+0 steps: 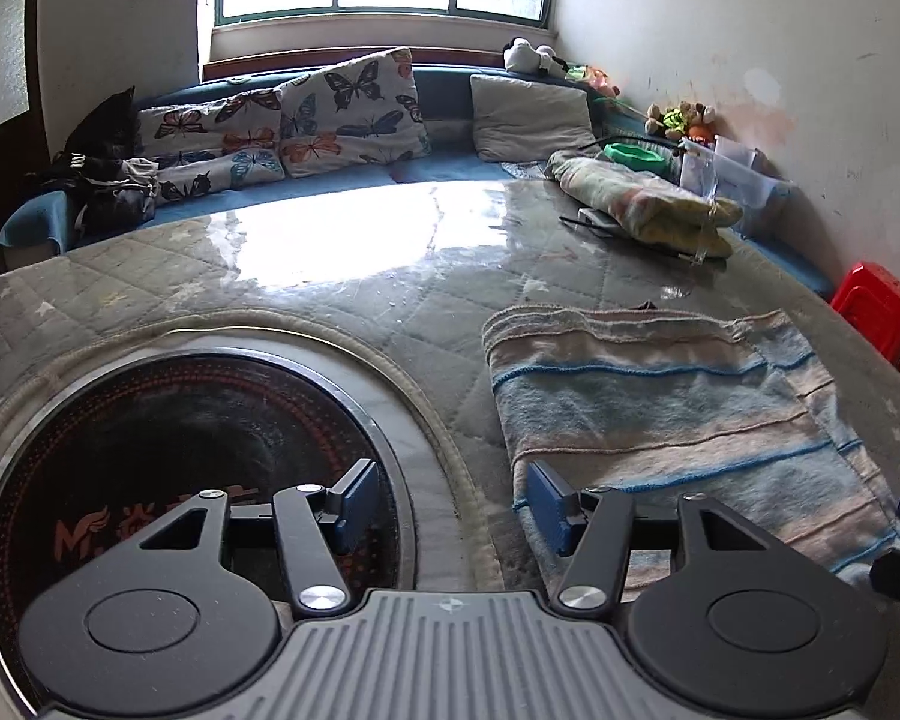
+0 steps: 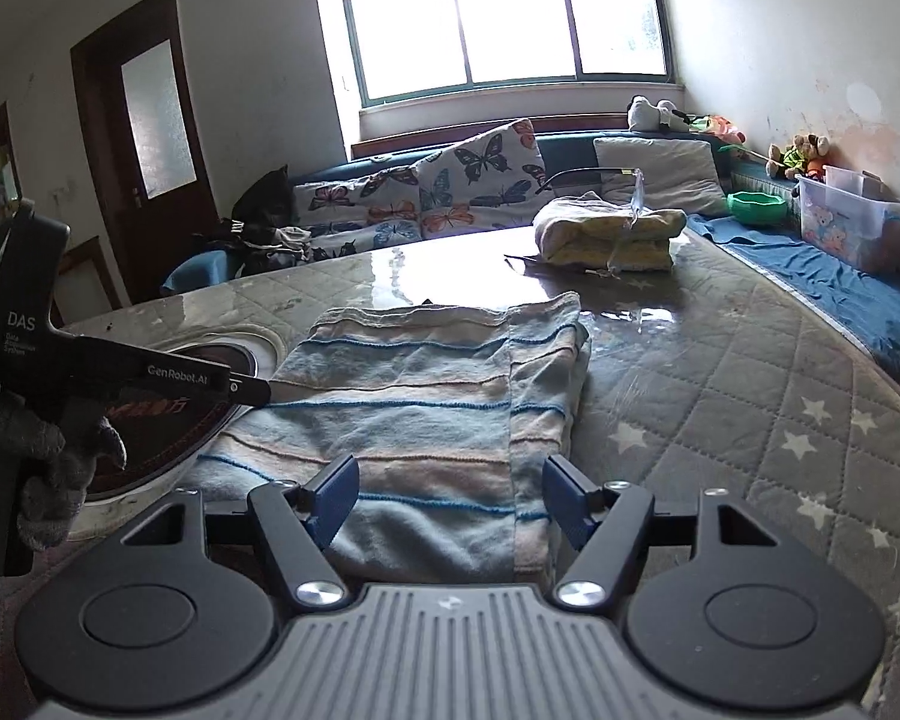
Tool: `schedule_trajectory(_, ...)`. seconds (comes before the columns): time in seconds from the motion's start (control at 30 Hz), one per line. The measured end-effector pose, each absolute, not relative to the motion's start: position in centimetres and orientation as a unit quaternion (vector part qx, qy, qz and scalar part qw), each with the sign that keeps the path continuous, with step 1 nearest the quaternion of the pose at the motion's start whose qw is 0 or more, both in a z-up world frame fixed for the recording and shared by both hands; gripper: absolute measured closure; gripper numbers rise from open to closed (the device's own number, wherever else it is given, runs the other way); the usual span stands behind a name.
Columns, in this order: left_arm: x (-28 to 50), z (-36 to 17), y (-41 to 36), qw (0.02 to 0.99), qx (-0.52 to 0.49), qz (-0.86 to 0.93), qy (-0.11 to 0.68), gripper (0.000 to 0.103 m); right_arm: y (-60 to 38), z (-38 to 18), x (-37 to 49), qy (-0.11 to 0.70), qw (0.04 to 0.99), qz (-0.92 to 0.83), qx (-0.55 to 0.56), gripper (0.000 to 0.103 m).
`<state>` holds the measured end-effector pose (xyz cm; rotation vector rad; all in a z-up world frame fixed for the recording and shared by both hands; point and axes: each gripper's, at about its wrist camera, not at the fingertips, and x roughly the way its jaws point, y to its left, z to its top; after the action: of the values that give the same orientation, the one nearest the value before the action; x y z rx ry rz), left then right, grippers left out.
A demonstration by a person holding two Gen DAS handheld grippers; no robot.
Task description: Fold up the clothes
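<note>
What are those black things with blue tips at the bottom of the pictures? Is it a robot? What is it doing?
No robot here. A person holds two grabbing tools, one in each hand, and each tool carries a camera looking out along its blue-tipped fingers. One picture comes from the left gripper, the other from the right gripper. In the right one you can see the person's grey-gloved hand holding the left tool. Both tools are open and hold nothing. On the grey quilted star-patterned table cover lies a folded blue and beige striped cloth. Farther back sits a folded yellowish blanket.
</note>
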<state>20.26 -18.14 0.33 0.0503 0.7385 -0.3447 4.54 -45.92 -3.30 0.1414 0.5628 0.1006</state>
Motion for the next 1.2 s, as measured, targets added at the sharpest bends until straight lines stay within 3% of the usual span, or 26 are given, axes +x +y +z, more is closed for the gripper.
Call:
schedule_trajectory(0.57, 12.5, 0.7, -16.5, 0.920, 0.051, -0.207, 0.330, 0.043, -44.1, -3.7, 2.2, 0.279, 0.960, 0.020, 0.002, 0.030)
schedule_trajectory(0.67, 12.5, 0.2, -16.7, 0.917, 0.054, -0.207, 0.336, 0.043, -43.5, -3.2, 2.3, 0.269, 0.963, 0.026, 0.001, 0.023)
schedule_trajectory(0.83, 12.3, -0.3, -16.4, 0.914, 0.052, -0.206, 0.345, 0.043, -42.6, -3.9, 3.1, 0.280, 0.959, 0.028, -0.007, 0.022)
schedule_trajectory(1.0, 11.7, -0.1, -15.7, 0.912, 0.046, -0.207, 0.351, 0.036, -42.3, -4.2, 2.5, 0.282, 0.959, 0.022, -0.012, 0.020)
schedule_trajectory(1.07, 11.3, -0.1, -15.6, 0.911, 0.040, -0.209, 0.352, 0.029, -42.3, -4.2, 2.2, 0.282, 0.959, 0.019, -0.009, 0.013)
schedule_trajectory(1.2, 10.0, -0.1, -15.4, 0.909, 0.034, -0.217, 0.353, 0.022, -42.2, -4.0, 1.6, 0.279, 0.960, 0.016, 0.000, 0.010)
